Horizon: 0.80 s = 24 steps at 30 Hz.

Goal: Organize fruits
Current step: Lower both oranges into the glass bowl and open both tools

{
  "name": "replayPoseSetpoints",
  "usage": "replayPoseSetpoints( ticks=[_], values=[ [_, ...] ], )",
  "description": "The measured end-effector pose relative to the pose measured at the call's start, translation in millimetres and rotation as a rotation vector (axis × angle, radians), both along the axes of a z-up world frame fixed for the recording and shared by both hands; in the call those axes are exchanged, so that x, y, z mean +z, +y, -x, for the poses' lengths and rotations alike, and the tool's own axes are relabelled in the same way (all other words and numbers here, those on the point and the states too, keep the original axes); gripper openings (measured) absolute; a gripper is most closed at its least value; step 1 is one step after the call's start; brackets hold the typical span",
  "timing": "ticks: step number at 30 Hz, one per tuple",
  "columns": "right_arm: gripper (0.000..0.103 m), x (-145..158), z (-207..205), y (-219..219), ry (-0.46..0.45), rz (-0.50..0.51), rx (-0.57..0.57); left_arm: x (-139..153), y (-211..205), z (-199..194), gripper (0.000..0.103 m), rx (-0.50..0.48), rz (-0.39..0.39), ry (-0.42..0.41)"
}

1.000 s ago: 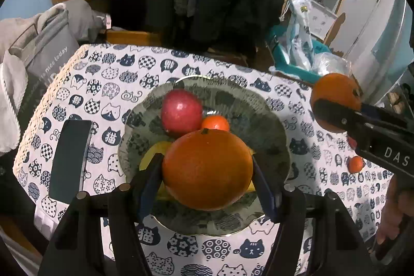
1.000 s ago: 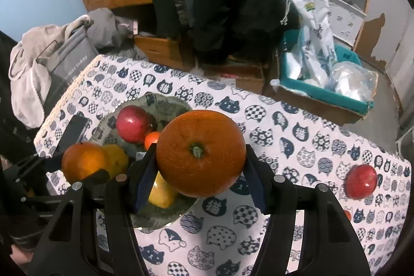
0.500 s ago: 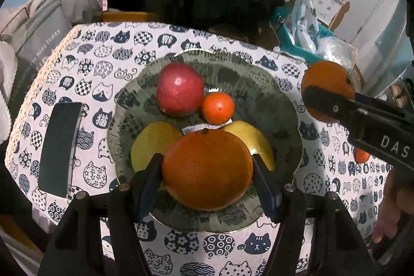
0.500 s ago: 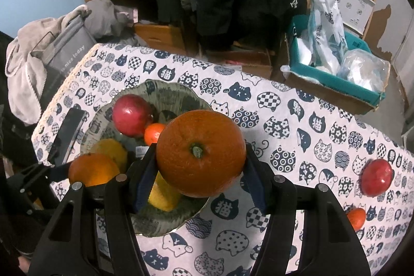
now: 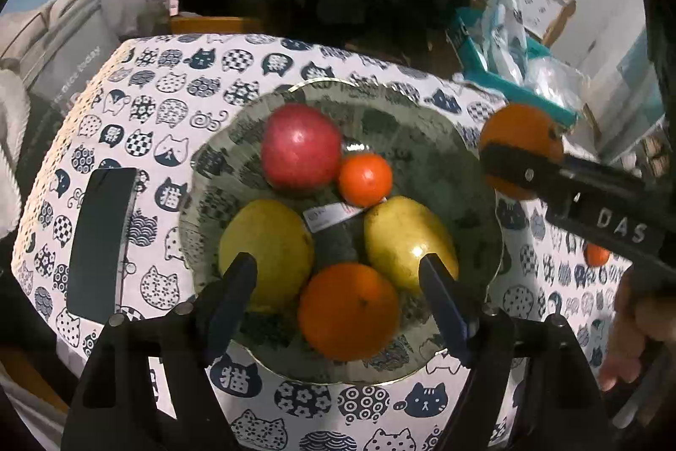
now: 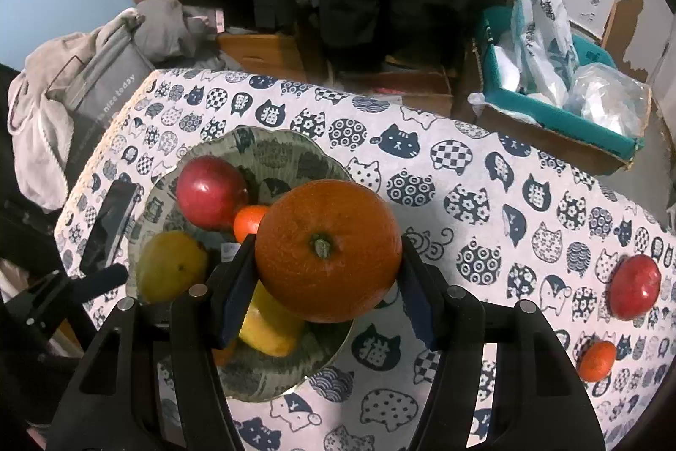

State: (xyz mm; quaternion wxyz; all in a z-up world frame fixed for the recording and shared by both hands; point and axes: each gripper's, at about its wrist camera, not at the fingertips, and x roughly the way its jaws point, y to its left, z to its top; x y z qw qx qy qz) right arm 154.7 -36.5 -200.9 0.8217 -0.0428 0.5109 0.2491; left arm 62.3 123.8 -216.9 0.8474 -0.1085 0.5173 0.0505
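At the near rim of the plate, left gripper fingers have just been opening; they now stand wide and clear of the orange resting on the plate between them. Behind it sit two yellow pears, a small mandarin and a red apple. Right gripper holds a second orange, fingers clamped on its flanks, stem towards the camera, above the plate's right edge.

Judgement: oranges are firm, fairly heavy, round with pebbled skin, so they grip well but will roll; take them across the widest part and set down in a gap against the pears.

Farther right on the tabletop: another red apple and a mandarin, still loose. Black phone lies left of the plate.

Readable text: "DAS" on the right gripper, "nice today" on the grey bag; the label on the plate is too small to read.
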Motion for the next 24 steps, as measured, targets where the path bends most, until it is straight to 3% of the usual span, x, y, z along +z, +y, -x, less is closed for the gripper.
replayPoseSetpoints(
  ticks=[11, 23, 24],
  values=[
    [0.064, -24.3, -11.5, 18.4, 0.050, 0.030, 0.043, 11.0, 40.7, 0.0, 0.080, 0.151, 0.003, -0.059],
    [0.066, -40.5, -8.5, 29.8, 0.080, 0.078, 0.079, 21.0, 44.1, 3.6, 0.080, 0.165, -0.009, -0.087],
    [0.071, -38.6, -7.7, 29.0, 0.068, 0.067, 0.080, 22.3, 43.3, 4.1, 0.080, 0.164, -0.011, -0.090]
  ],
)
